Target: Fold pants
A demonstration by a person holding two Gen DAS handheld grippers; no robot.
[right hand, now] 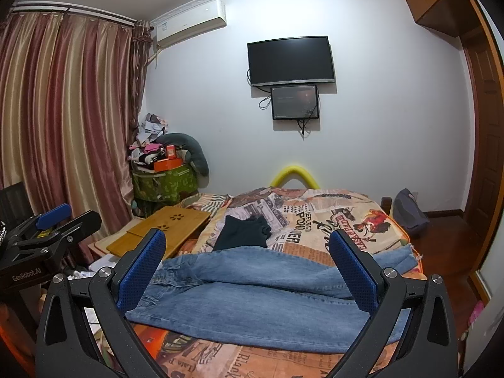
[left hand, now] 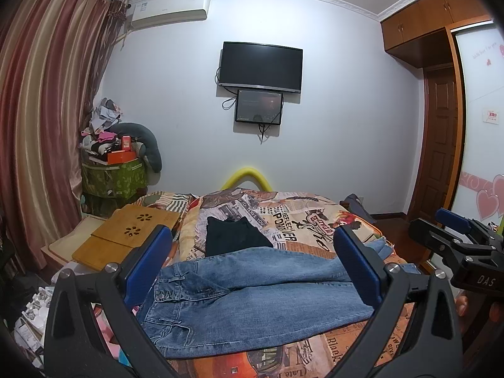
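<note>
Blue jeans lie spread across the near end of the bed, waistband to the left, legs running right; they also show in the right wrist view. My left gripper is open and empty, held above the jeans. My right gripper is open and empty, also above the jeans. The right gripper shows at the right edge of the left wrist view. The left gripper shows at the left edge of the right wrist view.
A folded black garment lies on the patterned bedspread beyond the jeans. A bamboo lap desk sits at the bed's left. A cluttered green bin, curtains, a wall TV and a wardrobe surround the bed.
</note>
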